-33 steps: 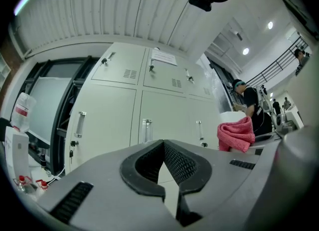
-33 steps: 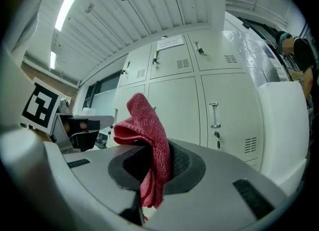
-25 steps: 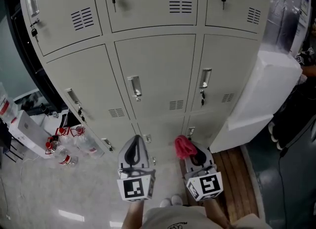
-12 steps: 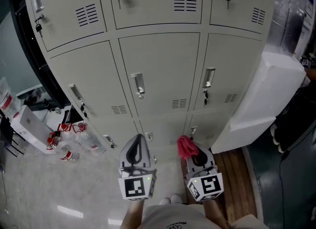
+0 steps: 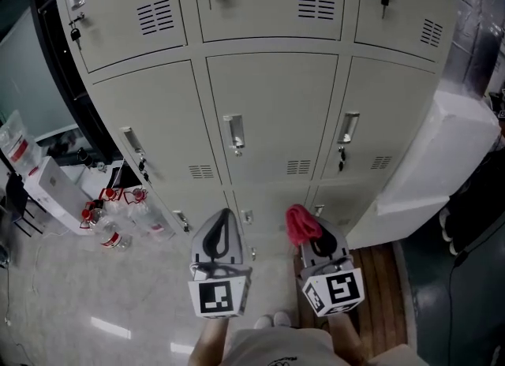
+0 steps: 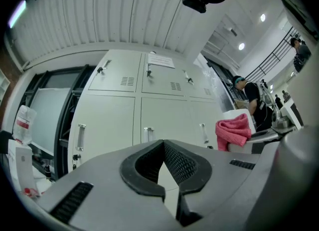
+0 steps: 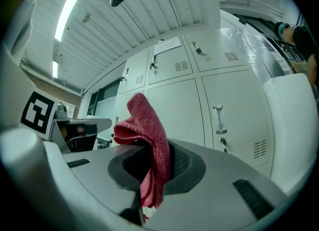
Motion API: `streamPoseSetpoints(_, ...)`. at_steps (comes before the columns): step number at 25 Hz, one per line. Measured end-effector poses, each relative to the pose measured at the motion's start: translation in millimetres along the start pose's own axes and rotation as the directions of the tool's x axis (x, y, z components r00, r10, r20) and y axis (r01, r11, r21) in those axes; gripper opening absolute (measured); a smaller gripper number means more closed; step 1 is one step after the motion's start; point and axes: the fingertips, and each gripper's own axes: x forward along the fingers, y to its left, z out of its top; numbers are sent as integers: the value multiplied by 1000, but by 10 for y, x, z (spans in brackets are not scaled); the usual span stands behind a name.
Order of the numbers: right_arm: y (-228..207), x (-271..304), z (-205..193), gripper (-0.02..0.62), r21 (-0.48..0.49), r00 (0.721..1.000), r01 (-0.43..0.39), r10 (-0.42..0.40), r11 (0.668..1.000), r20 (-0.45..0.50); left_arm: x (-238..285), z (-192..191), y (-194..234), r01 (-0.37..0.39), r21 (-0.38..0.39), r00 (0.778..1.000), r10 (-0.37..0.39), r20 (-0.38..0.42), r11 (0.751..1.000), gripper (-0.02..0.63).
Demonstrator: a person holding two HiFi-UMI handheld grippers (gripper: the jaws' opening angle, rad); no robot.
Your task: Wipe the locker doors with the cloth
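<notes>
Lockers point(image 5: 268, 112) closed — cloth point(image 5: 298, 222) in right gripper point(image 5: 318, 243).

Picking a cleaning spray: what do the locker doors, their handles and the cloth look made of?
Locker doors: likely painted sheet steel with a matte pale grey finish; the punched vent slots and flat, crisp panels suggest it.
Handles: bright metal, probably chromed; they glint.
Cloth: red, with a soft fuzzy weave, terry or microfibre; it folds limply.
</notes>
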Motion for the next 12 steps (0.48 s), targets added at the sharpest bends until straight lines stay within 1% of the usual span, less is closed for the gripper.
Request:
streamPoseSetpoints(4, 71, 335, 378, 26, -46, 997, -42, 45, 998, 58, 79, 88, 93, -7, 23, 1000, 7, 2, 1000, 17)
streamPoseSetpoints(7, 128, 635, 712, 26, -88, 992, -67, 76, 994, 103, 163, 143, 134, 7, 22, 1000, -7, -1, 1000, 17)
streamPoseSetpoints(12, 186, 1177, 1300, 26, -122, 973, -119, 140, 985, 186, 281, 259, 209, 6, 35, 1000, -6, 17, 999, 16)
